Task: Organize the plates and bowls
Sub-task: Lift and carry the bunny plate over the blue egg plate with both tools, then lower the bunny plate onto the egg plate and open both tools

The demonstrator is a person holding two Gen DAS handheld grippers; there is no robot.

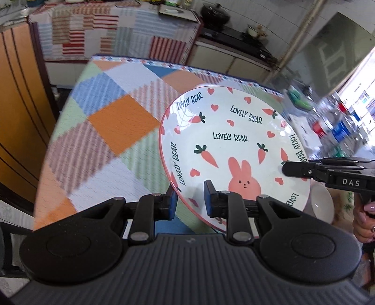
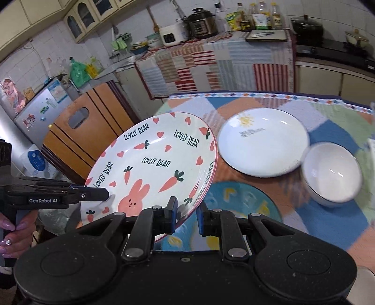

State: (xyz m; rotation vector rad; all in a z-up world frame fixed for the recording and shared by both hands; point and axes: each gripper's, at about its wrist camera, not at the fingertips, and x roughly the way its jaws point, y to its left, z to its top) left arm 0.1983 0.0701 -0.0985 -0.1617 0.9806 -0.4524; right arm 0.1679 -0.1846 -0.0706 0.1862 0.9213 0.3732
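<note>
While both the left gripper (image 1: 189, 199) and right gripper (image 2: 186, 215) clamp opposite rims, the glazed white ceramic rabbit-and-carrot plate (image 2: 154, 164) looks stiff, slippery and breakable; rim grips suit it.

light source: I see daylight pouring in from the window (image 1: 361, 93), blown out to white at the far right of the left wrist view
brightness: I read both views as evenly lit, dimmer toward the cabinets (image 2: 77, 21) far from that window
glare: I catch small white highlights on the rabbit plate (image 1: 234, 145), the white plate (image 2: 262, 140) and the white bowl (image 2: 332, 173)
blur: I find the rabbit plate sharp, while the checked tablecloth (image 1: 112, 131) around it, the bottles (image 1: 332, 124) below the window and the bowl's rim smear
distortion: I see straight edges bow toward the corners, which go black in the right wrist view
shadows: I make out only soft ones
</note>
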